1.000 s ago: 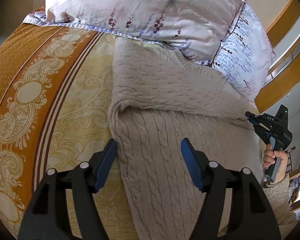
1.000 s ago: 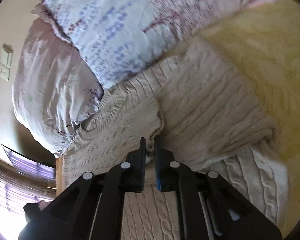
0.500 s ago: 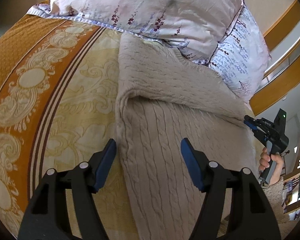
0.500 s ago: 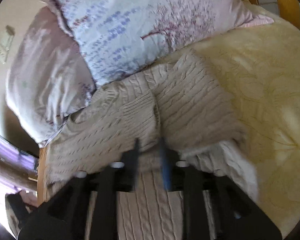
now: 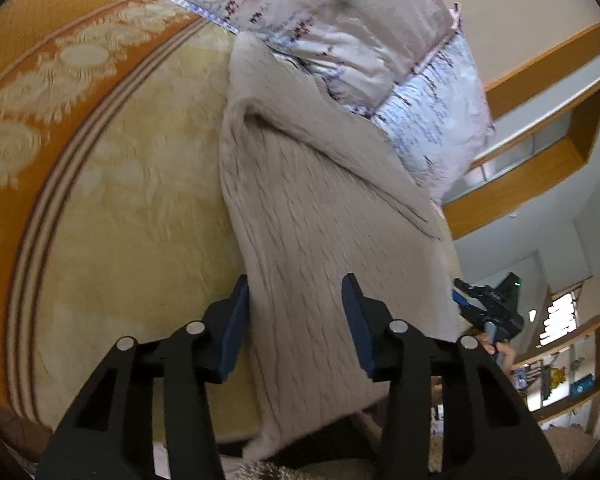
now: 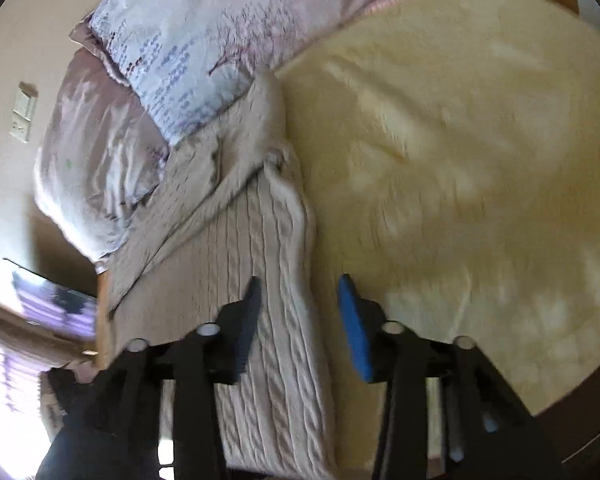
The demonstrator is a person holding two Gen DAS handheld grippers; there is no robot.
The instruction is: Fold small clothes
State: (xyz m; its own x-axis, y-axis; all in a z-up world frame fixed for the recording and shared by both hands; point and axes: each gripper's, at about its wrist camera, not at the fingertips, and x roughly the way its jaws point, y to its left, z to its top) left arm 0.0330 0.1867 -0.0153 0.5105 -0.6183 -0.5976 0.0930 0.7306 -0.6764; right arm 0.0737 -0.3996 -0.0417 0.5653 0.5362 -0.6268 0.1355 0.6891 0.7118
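The left claw [image 5: 296, 312] is closing, its blue pads apart over the left edge of a beige cable-knit sweater [image 5: 312, 208]. The right claw [image 6: 298, 308] is also closing, gripping nothing, straddling the sweater's thick ribbed edge. The sweater lies folded lengthwise on a yellow patterned bedspread [image 5: 132, 200], its top against floral pillows [image 5: 332, 20].

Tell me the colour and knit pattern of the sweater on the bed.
Beige cable knit sweater, clearest in the right wrist view.

a beige cable-knit sweater [image 5: 320, 220] lies lengthwise on the bed, its sides folded inward into a narrow strip, far end touching the pillows, near end hanging over the edge.
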